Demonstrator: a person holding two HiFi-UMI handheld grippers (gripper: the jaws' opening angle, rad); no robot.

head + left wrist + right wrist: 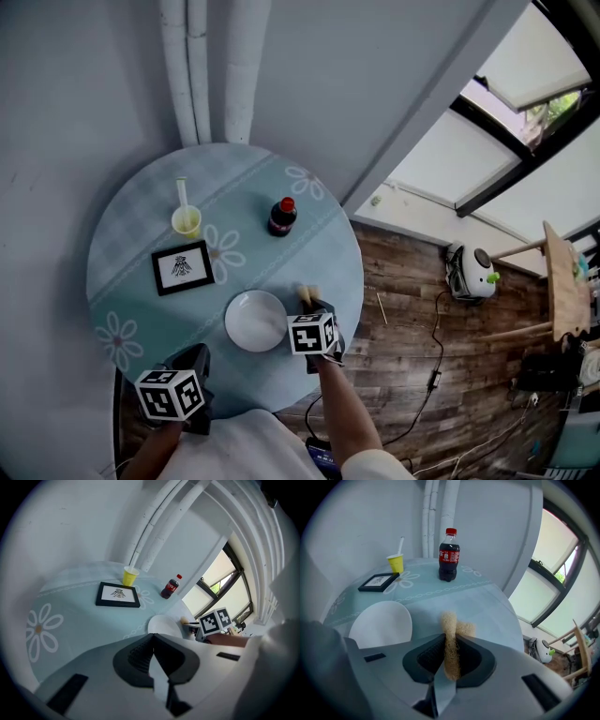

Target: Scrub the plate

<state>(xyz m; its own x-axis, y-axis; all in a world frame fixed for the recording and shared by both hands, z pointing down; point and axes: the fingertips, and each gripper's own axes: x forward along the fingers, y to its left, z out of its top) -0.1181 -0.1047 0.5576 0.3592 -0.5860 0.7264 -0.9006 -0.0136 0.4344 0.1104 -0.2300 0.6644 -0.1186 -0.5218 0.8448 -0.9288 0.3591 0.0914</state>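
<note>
A white plate lies on the round blue table near its front edge; it also shows as the white plate and the plate in the gripper views. My right gripper sits just right of the plate, shut on a tan fibrous scrub pad that stands upright between its pads. The pad's tip pokes out above the marker cube. My left gripper hangs at the table's near edge, left of the plate, with its jaws shut on nothing.
A cola bottle stands behind the plate. A yellow cup with a straw and a black-framed picture are at the left. Wood floor with cables and a white appliance lies to the right.
</note>
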